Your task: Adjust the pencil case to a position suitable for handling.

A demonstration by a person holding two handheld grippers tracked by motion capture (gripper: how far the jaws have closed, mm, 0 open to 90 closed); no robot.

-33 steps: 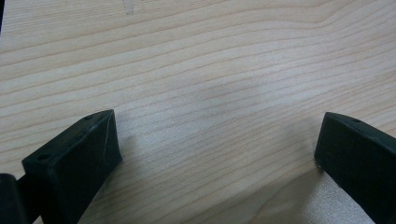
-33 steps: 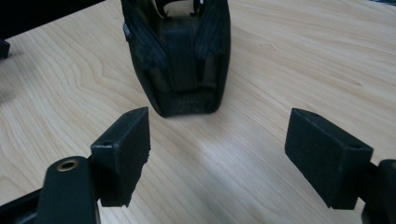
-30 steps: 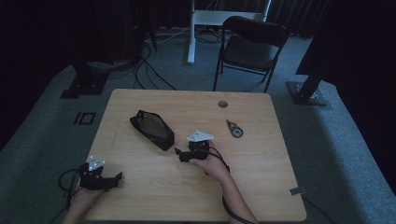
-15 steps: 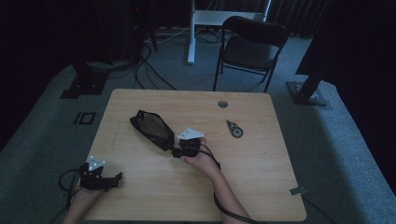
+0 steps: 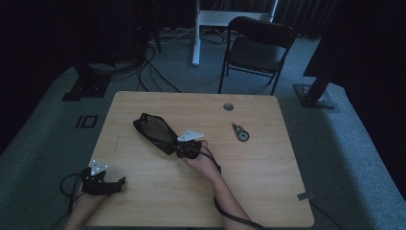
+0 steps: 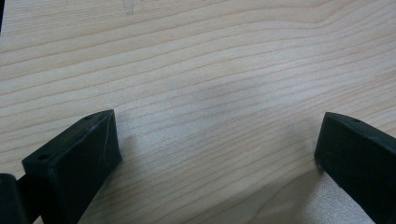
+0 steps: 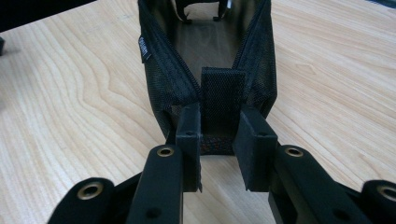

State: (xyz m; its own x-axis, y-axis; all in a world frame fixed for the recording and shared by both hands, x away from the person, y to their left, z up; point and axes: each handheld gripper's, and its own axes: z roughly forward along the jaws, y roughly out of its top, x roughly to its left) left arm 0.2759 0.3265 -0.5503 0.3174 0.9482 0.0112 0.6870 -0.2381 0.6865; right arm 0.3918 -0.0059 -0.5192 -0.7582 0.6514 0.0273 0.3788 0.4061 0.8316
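**Right gripper pinching the end tab of the mesh pouch**

The right gripper (image 5: 181,151) is sitting just left of the middle of the high view, and its jaws have just been closing; in the right gripper view they are now clamping the small woven tab (image 7: 222,100) at the near end of the black mesh pouch (image 5: 154,132). The pouch is lying on the wooden table (image 5: 268,163), stretching from the gripper toward the upper left of the frame, with its mouth gaping open along the top.

The pouch is looking light and soft: its mesh walls are sagging and bowing inward, so it will probably fold or swing rather than keep its shape when lifted. The tab seems the sensible place to take hold, being flat, doubled fabric that the pads can bite on without slipping; the thin mesh sides would likely bunch up instead.

The left gripper (image 5: 103,182) is resting at the lower left of the high view, its jaws standing wide apart over bare wood with nothing between them.

Counting: one pouch, two grippers, one small tape-dispenser-like object (image 5: 240,132) lying right of centre, one round grommet hole (image 5: 228,106) near the table's far edge, and one folding chair (image 5: 256,50) standing beyond it.
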